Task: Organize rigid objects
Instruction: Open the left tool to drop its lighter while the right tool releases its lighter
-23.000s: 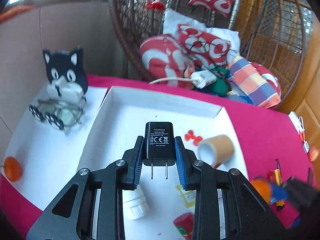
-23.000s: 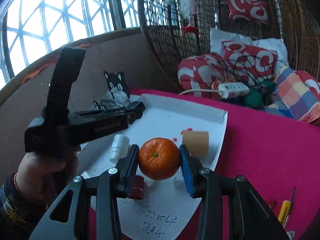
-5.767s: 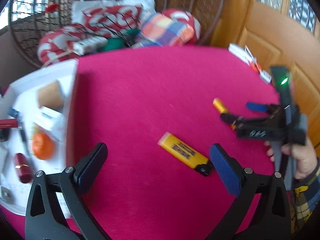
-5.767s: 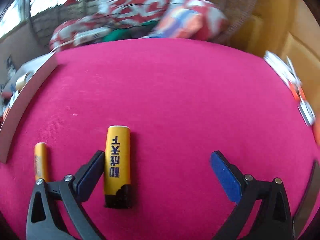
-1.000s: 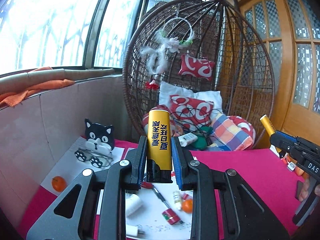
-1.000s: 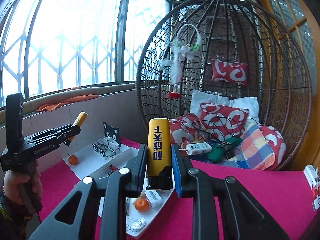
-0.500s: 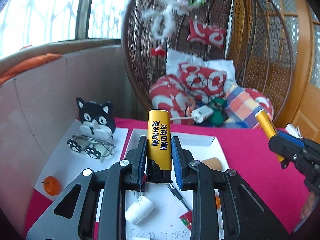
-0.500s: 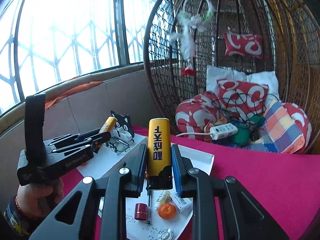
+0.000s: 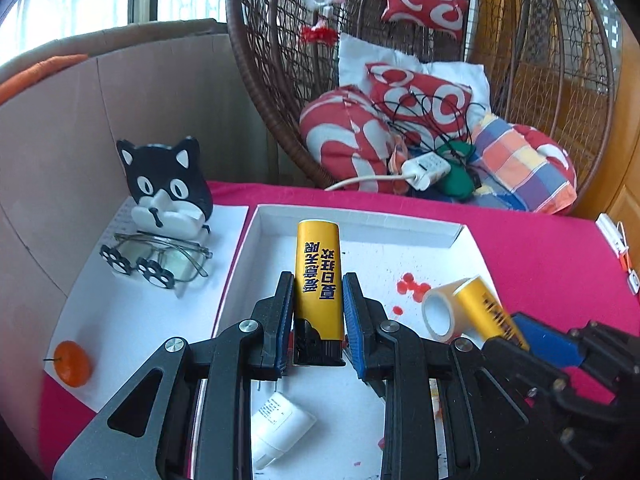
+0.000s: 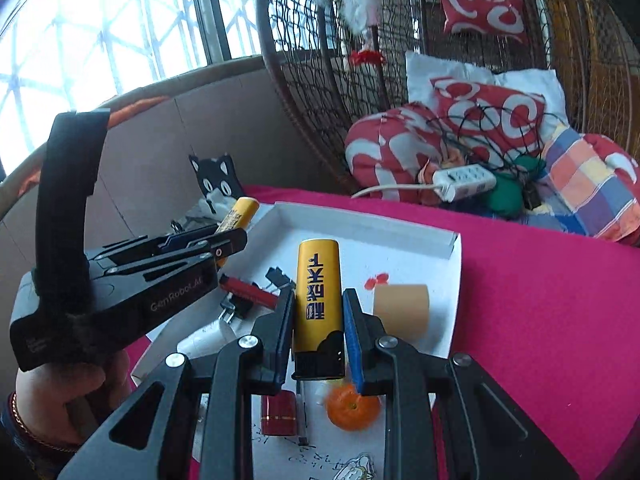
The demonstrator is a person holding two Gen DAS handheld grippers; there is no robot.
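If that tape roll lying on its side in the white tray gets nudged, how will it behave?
The tape roll lies on its curved side, so a nudge would probably send it rolling until the white tray wall stops it. Its hollow core suggests it is light. It looks stiff enough to pinch without crushing.

left gripper [image 9: 318,312]: black frame, blue pads, 2 silver screws per arm
right gripper [image 10: 318,316]: same build
side marking: "GenRobot.AI", grey print
left hand [image 10: 60,396]: thin gold bracelet, dark sleeve

Two close, downward-tilted wrist views, both over white tray [image 9: 352,216] [image 10: 452,276].
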